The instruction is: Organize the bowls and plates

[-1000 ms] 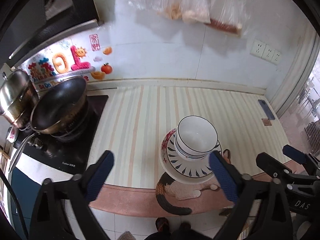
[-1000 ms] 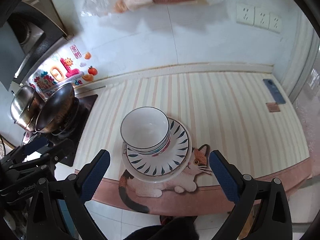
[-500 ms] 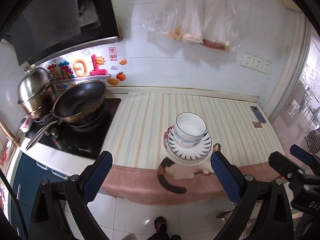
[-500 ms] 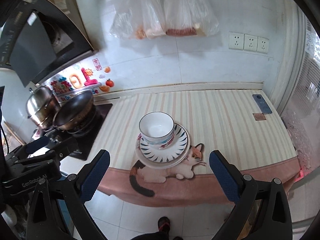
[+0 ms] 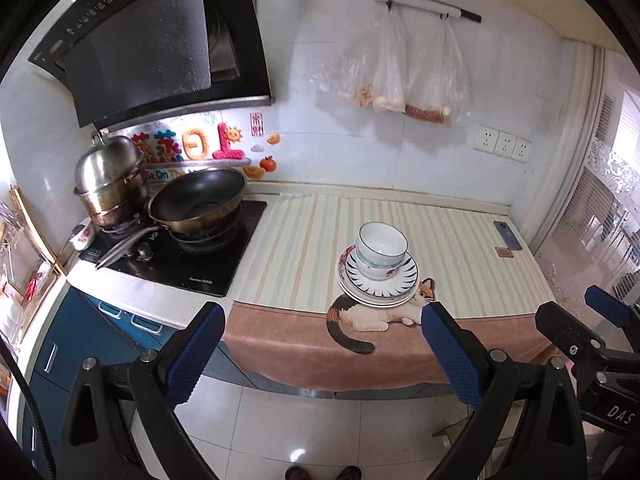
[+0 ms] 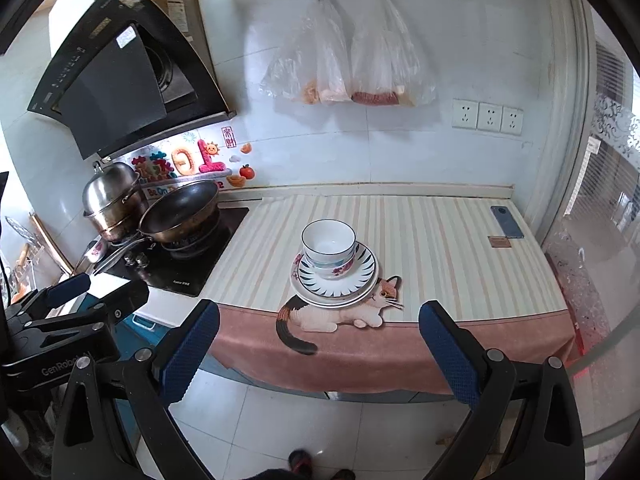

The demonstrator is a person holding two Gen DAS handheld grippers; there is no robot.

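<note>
Bowls (image 6: 328,249) sit nested on the stacked plates (image 6: 335,276), one pile near the front edge of the striped surface (image 6: 440,252), partly over the cat picture on the mat. Nothing else loose among the crockery shows, so the sorting looks finished, or nearly so. The left gripper (image 5: 320,356) and right gripper (image 6: 318,354) both hang over the floor, well apart from the pile, fingers (image 6: 188,352) spread wide and holding nothing. A wok (image 5: 198,202) and steel pot (image 5: 110,180) stand far left on the hob.
</note>
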